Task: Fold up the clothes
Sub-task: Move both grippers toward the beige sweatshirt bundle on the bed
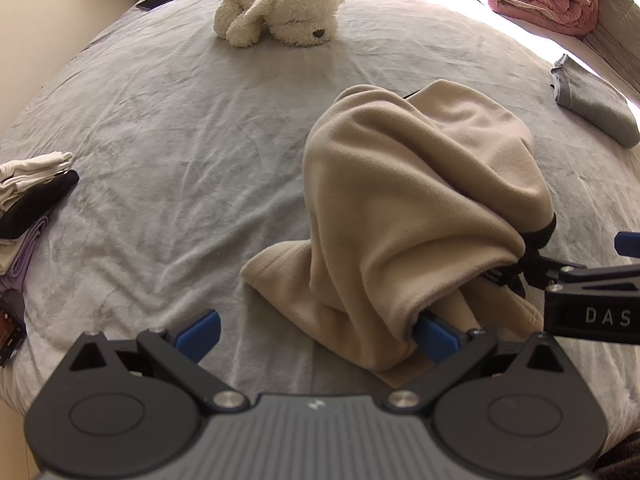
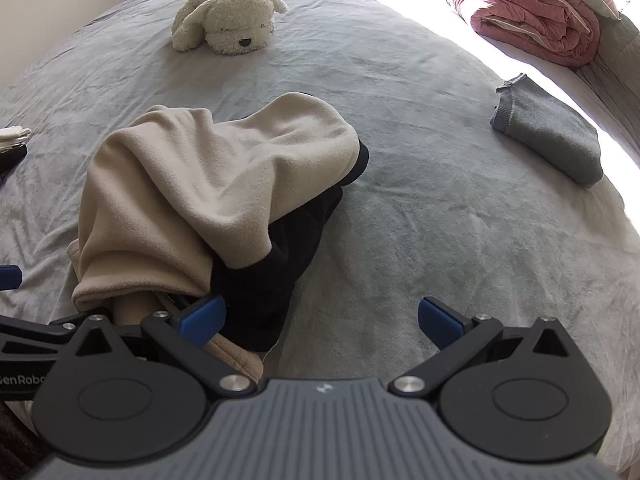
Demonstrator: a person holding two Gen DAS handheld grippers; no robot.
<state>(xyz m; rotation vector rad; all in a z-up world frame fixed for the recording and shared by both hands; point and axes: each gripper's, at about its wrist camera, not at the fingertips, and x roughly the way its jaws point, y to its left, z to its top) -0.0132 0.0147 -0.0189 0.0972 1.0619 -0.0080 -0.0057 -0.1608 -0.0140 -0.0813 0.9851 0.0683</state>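
A beige fleece garment [image 1: 400,208] lies bunched in a hump on the grey bed sheet [image 1: 160,168]. A black part of it [image 2: 276,264] spills out on its right side. My left gripper [image 1: 318,334] is open wide at the garment's near edge. Its right fingertip [image 1: 436,336] is tucked under the fleece hem, and its left fingertip [image 1: 200,330] is over bare sheet. My right gripper [image 2: 322,320] is open too. Its left fingertip [image 2: 204,316] touches the beige and black cloth [image 2: 200,184], while the right fingertip [image 2: 440,320] hangs over the sheet.
A cream plush dog [image 1: 280,8] lies at the far middle of the bed. A folded grey sweater [image 2: 548,144] sits to the right, with a rolled pink quilt [image 2: 532,12] behind it. Stacked white, black and lilac clothes [image 1: 28,200] rest at the left edge.
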